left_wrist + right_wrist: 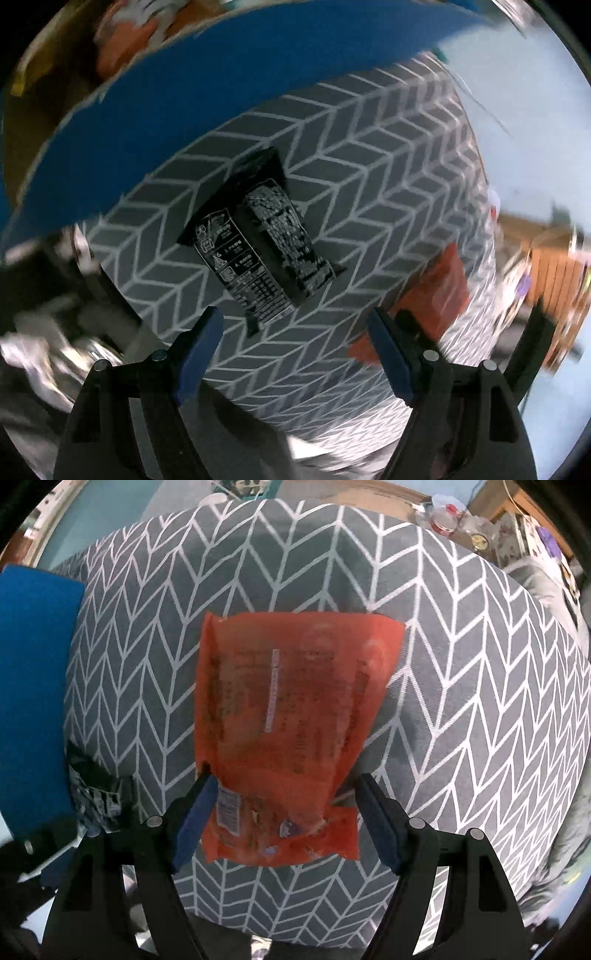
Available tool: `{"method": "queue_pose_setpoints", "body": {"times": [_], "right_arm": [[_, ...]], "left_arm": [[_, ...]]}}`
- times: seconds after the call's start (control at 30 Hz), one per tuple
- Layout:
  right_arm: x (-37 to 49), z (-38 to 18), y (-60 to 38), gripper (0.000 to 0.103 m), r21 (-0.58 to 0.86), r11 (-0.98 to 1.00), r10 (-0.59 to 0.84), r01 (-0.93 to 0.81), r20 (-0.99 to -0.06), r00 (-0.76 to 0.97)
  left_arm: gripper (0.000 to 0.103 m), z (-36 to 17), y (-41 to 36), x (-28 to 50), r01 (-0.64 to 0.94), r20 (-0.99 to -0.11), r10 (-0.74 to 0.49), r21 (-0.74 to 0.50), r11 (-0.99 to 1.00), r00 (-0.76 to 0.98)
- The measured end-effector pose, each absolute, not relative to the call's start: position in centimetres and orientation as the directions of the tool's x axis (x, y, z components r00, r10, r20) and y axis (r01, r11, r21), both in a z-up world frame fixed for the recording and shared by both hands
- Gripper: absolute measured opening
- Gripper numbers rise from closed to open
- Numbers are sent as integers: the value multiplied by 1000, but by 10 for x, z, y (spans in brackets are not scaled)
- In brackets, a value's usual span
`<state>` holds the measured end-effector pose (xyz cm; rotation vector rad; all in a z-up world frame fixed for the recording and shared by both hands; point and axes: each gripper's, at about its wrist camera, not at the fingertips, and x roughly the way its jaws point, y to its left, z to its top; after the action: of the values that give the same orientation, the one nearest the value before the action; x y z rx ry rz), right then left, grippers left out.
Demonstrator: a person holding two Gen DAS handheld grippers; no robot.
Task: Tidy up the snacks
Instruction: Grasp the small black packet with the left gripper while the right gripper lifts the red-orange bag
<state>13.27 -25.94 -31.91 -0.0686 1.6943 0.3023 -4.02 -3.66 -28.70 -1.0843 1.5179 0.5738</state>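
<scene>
A black snack packet with white print lies flat on a grey chevron-patterned cloth surface. My left gripper hangs open just above the packet's near end, touching nothing. An orange snack packet lies flat on the same cloth. Its near end sits between the fingers of my right gripper, which is open; the left pad is at the packet's edge and the right pad stands clear. The orange packet also shows at the right of the left wrist view, and the black packet at the left of the right wrist view.
A blue-walled box with orange packets inside borders the cloth beside the black packet; its wall shows in the right wrist view too. Bottles and clutter stand beyond the cloth's far right. Pale blue floor lies past the cloth's edge.
</scene>
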Motion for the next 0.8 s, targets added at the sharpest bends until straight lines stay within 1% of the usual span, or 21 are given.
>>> {"method": "queue_pose_setpoints", "body": {"times": [0.13, 0.2, 0.27, 0.5, 0.57, 0.6, 0.67, 0.8], "right_arm": [[124, -322, -250, 77, 151, 958, 114, -243, -980, -162], [124, -324, -253, 77, 140, 958, 102, -251, -982, -158], [123, -325, -253, 77, 126, 957, 88, -261, -984, -153], [127, -331, -240, 77, 73, 967, 35, -243, -987, -156], [130, -331, -238, 77, 61, 969, 22, -241, -987, -159], [130, -332, -237, 77, 56, 969, 17, -240, -987, -160], [132, -332, -231, 77, 48, 971, 10, -234, -987, -162], [137, -334, -229, 77, 34, 974, -4, -223, -986, -167]], "left_arm": [[82, -293, -31, -43, -917, -958, -282, -164, 364, 60], [83, -300, -30, -43, -930, -962, -271, -135, 343, 40], [87, -307, -27, -44, -937, -961, -275, -124, 325, 32], [86, -321, -25, -44, -932, -959, -284, -88, 352, -17], [78, -320, -24, -42, -925, -959, -283, -91, 368, -18], [78, -320, -22, -42, -923, -959, -285, -98, 373, -13], [71, -320, -21, -43, -915, -957, -291, -117, 386, 0], [66, -320, -20, -42, -881, -956, -293, -139, 453, 0]]}}
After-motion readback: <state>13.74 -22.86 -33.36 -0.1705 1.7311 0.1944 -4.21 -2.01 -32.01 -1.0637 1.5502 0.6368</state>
